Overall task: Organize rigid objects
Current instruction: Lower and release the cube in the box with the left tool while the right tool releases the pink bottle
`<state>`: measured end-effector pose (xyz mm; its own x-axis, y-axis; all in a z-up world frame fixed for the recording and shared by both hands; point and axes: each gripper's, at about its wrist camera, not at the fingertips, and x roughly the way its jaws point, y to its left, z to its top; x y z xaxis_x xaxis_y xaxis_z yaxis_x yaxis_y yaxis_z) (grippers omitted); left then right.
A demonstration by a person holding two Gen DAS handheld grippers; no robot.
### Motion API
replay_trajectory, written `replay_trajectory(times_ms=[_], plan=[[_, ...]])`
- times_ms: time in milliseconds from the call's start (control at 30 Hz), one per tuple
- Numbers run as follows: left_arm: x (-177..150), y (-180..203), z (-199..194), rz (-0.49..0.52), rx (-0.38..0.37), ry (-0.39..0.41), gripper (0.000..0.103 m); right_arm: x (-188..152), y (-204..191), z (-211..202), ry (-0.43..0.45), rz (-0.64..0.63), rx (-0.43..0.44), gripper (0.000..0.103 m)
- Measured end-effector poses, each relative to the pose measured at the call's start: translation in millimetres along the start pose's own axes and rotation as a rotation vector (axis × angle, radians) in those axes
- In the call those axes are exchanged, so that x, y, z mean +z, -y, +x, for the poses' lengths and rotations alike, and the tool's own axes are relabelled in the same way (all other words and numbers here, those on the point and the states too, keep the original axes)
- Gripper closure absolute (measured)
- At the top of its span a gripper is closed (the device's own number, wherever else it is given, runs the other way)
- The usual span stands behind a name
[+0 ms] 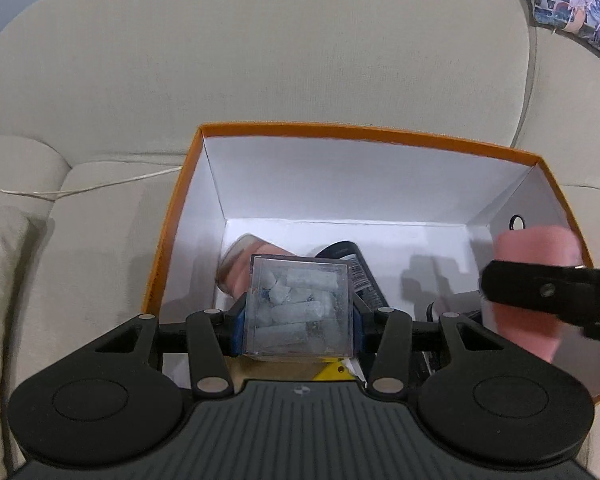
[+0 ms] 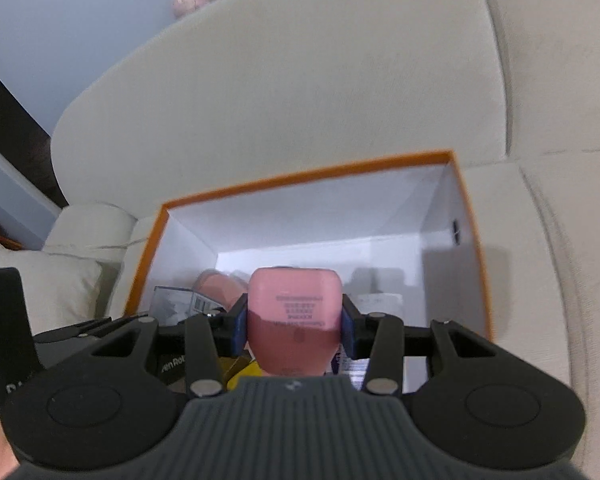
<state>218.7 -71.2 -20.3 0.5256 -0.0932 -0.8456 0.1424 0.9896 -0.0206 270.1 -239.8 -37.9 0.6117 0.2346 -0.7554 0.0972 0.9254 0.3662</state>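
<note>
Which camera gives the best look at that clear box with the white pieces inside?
The left wrist view: the clear box sits centred and sharp between the left gripper pads. The right wrist view catches only a blurred corner of it at the left.

My clear case [image 1: 298,308] covers most of the pink jar [image 1: 240,264] and black bottle [image 1: 360,276] lying in the orange box [image 1: 340,130]. Box's near wall hidden behind my left gripper [image 1: 298,320]. Right view blurred: pink bottle [image 2: 294,312] label print unreadable. Patterned cushion [image 1: 576,0] beyond the box cut off by the frame edge.
</note>
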Motion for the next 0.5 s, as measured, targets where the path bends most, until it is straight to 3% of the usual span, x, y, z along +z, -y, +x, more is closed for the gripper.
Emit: replay_trajectory(times_ms=[133,267,500], plan=[[-10,-6,12,-0.014,-0.020,-0.043,0.049,-2,2,17,-0.019,0.008,-0.039,0.057],[-17,-2,13,0.039,-0.005,-0.024,0.050,-3,5,30,-0.036,0.014,-0.081,0.057],[-18,-5,12,0.025,-0.022,-0.029,0.044,0,9,50,-0.041,0.023,-0.127,0.057]])
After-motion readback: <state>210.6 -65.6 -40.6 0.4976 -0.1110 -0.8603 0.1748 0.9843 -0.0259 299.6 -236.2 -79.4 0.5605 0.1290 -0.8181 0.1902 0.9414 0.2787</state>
